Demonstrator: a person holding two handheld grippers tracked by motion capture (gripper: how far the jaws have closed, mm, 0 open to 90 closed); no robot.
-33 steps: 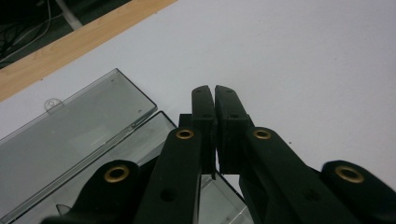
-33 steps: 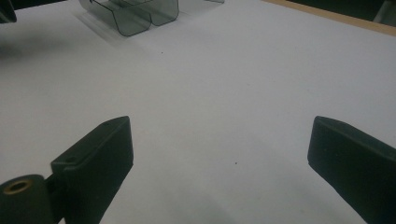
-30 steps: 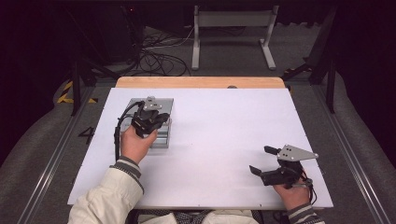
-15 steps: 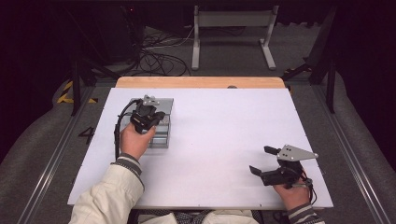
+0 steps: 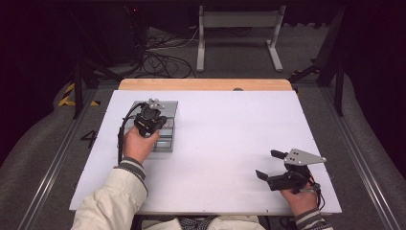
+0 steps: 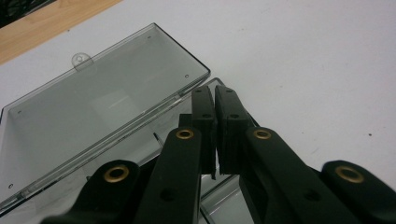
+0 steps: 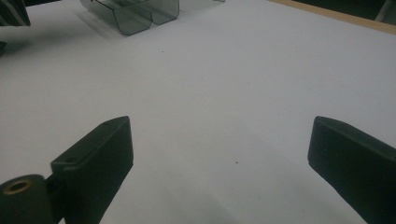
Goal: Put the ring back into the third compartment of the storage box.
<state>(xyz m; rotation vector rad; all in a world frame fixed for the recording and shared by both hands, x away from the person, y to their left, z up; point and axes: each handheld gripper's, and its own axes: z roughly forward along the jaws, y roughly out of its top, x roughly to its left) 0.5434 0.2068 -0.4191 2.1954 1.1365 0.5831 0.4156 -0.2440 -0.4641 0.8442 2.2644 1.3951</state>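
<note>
White worktop [image 5: 215, 143] carries a clear plastic case [image 6: 93, 102], lid open. Left hand-held gripper [image 6: 215, 114] has moved slightly forward over it, jaws nearly closed; right hand-held gripper [image 7: 219, 154] rests open, well apart.

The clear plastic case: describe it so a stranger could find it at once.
On the white table, look to the far left. The clear plastic case lies under the left tool, smoky grey, see-through, its hinged lid open.
</note>
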